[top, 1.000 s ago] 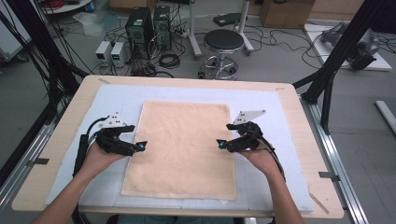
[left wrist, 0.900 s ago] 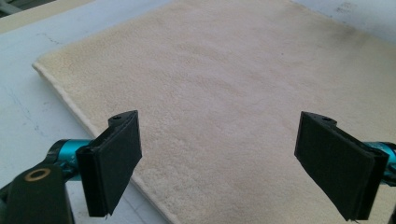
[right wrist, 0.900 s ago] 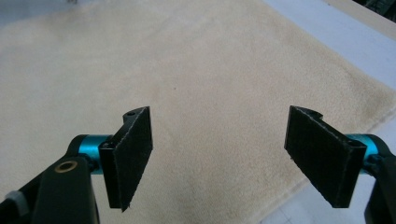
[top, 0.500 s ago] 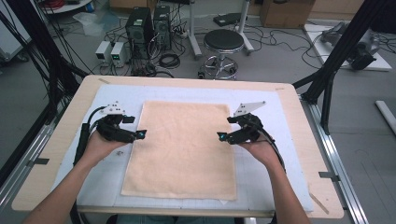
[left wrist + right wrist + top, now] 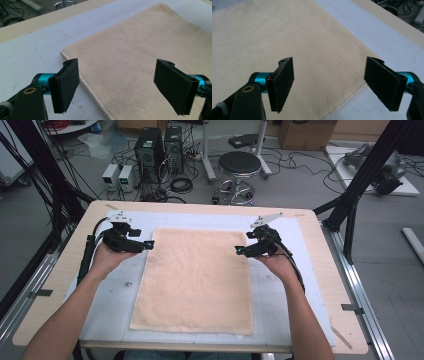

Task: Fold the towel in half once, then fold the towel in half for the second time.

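A beige towel (image 5: 197, 280) lies flat on the white mat. My left gripper (image 5: 149, 244) hovers at the towel's left edge near its far corner. In the left gripper view the towel (image 5: 140, 50) edge runs under the left gripper (image 5: 120, 85). Its jaws have just been closing a little, stand wide apart, and hold nothing. My right gripper (image 5: 240, 251) hovers at the towel's right edge, opposite the left one. In the right gripper view the right gripper (image 5: 331, 83) is open above the towel (image 5: 287, 32) edge, with nothing between the pads.
The white mat (image 5: 115, 290) covers a wooden table (image 5: 320, 250). Beyond the far edge on the floor stand a black stool (image 5: 240, 165), computer towers (image 5: 160, 145) and cables. Black frame posts (image 5: 365, 180) rise at the right and left.
Both hands have moved along the towel's side edges toward its far end, away from the person. The towel has not moved.
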`<state>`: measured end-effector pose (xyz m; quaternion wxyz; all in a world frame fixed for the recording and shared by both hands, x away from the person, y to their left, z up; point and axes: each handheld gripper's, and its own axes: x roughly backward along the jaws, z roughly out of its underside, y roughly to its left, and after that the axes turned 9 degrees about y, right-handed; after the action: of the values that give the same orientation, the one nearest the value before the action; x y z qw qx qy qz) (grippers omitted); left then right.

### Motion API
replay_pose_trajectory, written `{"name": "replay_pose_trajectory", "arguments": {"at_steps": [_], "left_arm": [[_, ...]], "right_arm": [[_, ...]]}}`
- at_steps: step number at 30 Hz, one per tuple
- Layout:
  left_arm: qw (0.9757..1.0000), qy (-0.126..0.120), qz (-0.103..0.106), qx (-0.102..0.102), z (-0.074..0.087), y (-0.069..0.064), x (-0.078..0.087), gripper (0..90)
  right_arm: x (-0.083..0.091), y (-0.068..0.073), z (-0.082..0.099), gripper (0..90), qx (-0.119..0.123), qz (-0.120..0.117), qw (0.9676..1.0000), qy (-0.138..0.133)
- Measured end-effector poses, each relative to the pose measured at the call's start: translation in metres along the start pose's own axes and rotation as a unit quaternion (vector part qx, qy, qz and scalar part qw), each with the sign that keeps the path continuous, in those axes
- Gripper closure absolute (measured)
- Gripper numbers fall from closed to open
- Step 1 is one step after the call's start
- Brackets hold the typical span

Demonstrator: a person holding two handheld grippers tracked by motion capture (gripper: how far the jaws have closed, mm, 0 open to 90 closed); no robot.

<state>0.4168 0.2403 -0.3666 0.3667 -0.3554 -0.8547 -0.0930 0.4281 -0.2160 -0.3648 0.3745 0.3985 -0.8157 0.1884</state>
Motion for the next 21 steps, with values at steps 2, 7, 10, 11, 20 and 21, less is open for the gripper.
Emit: {"name": "replay_pose_trajectory", "arguments": {"at_steps": [2,7,10,11,20,21], "left_arm": [[1.0000,0.003,-0.001,0.001,0.000,0.000,-0.002,21.0],[1.0000,0.000,-0.005,0.003,-0.001,0.001,-0.009,21.0],[0.9999,0.009,-0.008,0.009,0.001,0.006,-0.016,21.0],[0.9998,0.011,-0.009,0.013,0.002,0.008,-0.019,21.0],[0.9989,0.022,-0.024,0.033,0.011,0.021,-0.040,23.3],[0.9987,0.023,-0.025,0.038,0.012,0.023,-0.042,23.4]], "right_arm": [[-0.001,-0.001,-0.001,23.8,-0.001,0.001,1.0000,-0.003],[-0.007,-0.005,0.000,24.7,-0.006,0.004,1.0000,-0.002],[-0.011,-0.011,0.003,24.8,-0.017,0.006,0.9998,0.003],[-0.013,-0.013,0.004,25.0,-0.020,0.007,0.9998,0.005],[-0.030,-0.032,0.013,25.8,-0.056,0.019,0.9980,0.024],[-0.032,-0.034,0.015,25.8,-0.061,0.019,0.9976,0.027]]}}
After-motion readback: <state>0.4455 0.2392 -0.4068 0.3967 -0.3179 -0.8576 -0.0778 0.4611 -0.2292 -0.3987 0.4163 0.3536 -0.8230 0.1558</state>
